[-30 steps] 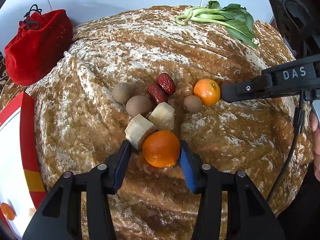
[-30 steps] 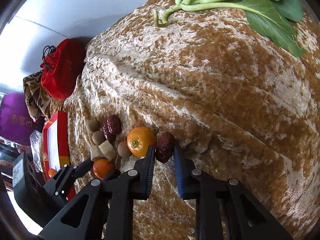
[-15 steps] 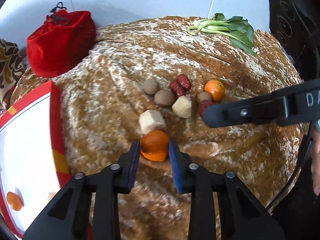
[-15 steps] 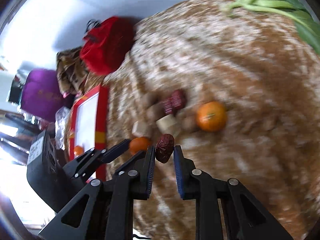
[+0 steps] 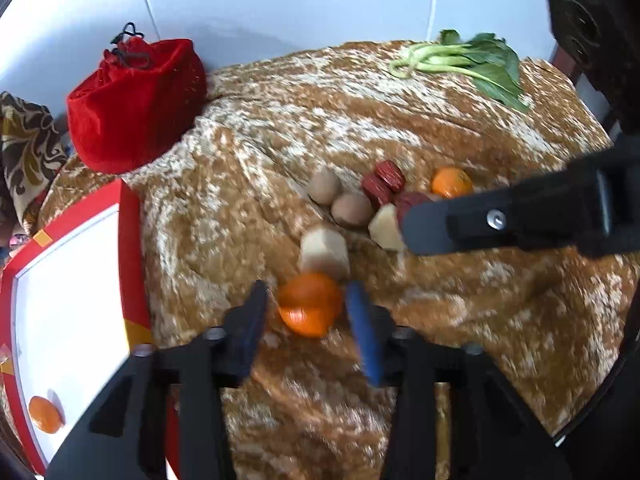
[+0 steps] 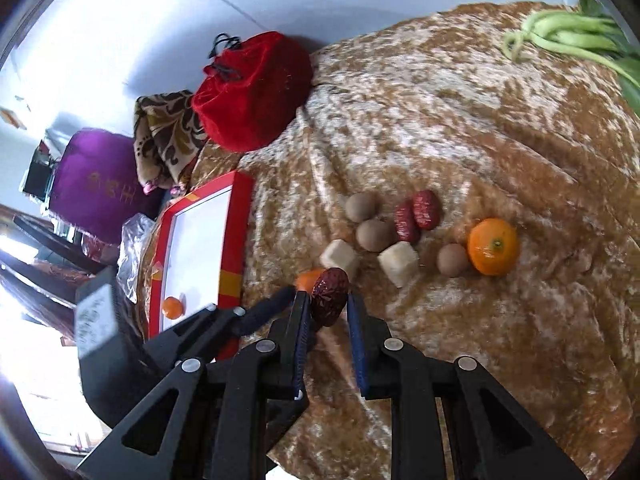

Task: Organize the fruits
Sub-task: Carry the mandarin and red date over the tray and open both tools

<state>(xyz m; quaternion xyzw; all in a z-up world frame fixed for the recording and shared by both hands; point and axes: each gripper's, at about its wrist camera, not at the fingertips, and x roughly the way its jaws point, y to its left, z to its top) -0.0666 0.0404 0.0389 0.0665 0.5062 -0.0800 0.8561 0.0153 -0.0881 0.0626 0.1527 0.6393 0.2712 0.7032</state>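
Your right gripper (image 6: 327, 309) pinches a wrinkled, light red date (image 6: 330, 295) above the cloth's tray-side edge. Your left gripper (image 5: 306, 316) brackets a soft, round-sided tangerine (image 5: 309, 305), jaws seemingly not touching; squeeze its middle gently.

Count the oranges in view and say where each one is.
3. One orange sits between the left gripper jaws, one orange lies on the brown cloth at the pile's right end, and one orange is in the red-rimmed tray. None seem hidden.
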